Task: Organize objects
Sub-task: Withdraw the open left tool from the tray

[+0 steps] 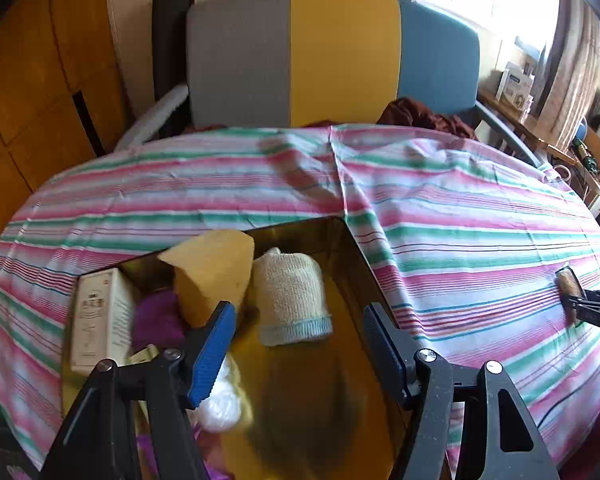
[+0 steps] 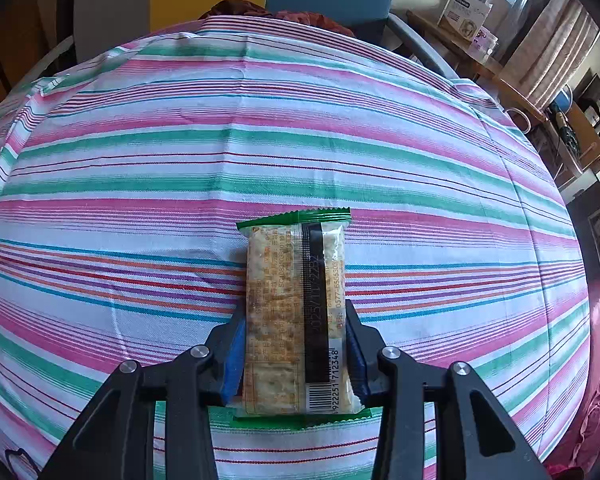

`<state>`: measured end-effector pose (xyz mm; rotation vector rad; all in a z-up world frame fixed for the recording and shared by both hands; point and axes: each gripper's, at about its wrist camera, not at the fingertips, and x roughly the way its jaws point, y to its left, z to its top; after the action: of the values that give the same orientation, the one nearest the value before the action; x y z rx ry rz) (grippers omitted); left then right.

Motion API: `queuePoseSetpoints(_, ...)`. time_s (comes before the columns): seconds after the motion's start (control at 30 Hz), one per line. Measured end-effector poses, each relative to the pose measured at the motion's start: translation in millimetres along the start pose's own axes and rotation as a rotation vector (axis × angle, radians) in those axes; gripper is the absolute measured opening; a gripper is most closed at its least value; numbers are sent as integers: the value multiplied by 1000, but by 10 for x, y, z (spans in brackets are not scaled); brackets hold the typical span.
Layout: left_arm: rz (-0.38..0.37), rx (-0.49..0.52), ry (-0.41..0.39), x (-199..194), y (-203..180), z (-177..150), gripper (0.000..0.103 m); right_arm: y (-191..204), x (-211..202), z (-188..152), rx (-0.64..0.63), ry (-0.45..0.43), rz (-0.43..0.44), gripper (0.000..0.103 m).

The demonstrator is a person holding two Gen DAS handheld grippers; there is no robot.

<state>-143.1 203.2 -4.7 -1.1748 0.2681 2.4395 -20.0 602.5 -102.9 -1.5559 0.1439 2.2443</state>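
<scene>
My left gripper (image 1: 300, 344) is open and empty, hovering over a gold box (image 1: 348, 240) set in the striped cloth (image 1: 460, 208). The box holds a yellow sponge (image 1: 212, 268), a cream knitted sock roll (image 1: 290, 292), a white carton (image 1: 100, 316), a purple cloth (image 1: 156, 320) and a white fluffy item (image 1: 220, 400). My right gripper (image 2: 296, 344) is shut on a green-edged snack packet (image 2: 296, 308), close over the striped cloth (image 2: 260, 140). That gripper and packet (image 1: 568, 292) also show at the right edge of the left wrist view.
A chair with grey, yellow and blue back panels (image 1: 332, 56) stands behind the table, with dark red fabric (image 1: 424, 116) on its seat. Shelves with boxes (image 2: 468, 16) and clutter fill the right side.
</scene>
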Motion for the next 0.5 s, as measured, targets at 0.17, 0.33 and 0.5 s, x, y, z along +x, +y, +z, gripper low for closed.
queuePoseSetpoints(0.17,22,29,-73,-324,-44,-70,67,10,18,-5,-8,-5,-8,42)
queuePoseSetpoints(0.33,26,40,-109,-543,-48,-147,67,36,28,-2,-21,-12,-21,42)
queuePoseSetpoints(0.5,25,29,-119,-658,-9,-243,67,51,38,-5,-32,-16,-33,42)
